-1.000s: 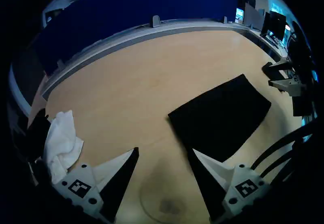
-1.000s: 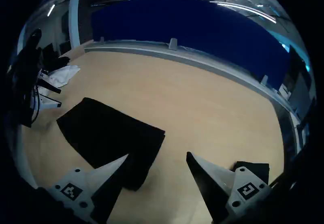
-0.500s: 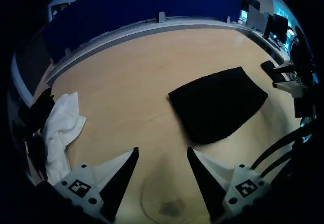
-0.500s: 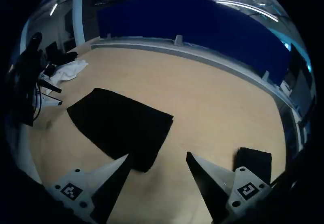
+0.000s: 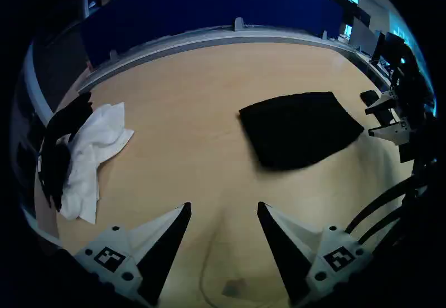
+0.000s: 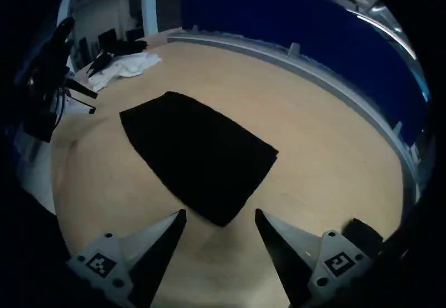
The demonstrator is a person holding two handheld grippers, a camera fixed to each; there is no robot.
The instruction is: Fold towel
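**Both grippers open, black towel (image 6: pixel 198 152) flat on the table (image 6: pixel 323 163)**

In the left gripper view, the left gripper (image 5: pixel 222 221) has its fingers spread wide with nothing between them, above bare wood. In the right gripper view, the right gripper (image 6: pixel 218 224) is spread wide too and holds nothing. The towel's nearest corner points into the gap between its fingertips.

The towel lies folded in the middle of the table, apart from both grippers. Seen from the left gripper, it sits far and to the right, and the right gripper is near its right edge. At the table's far left lies a crumpled white cloth (image 5: pixel 95 152), with a dark cloth (image 5: pixel 61 141) touching it. A blue partition (image 5: pixel 212 1) runs along the far edge.
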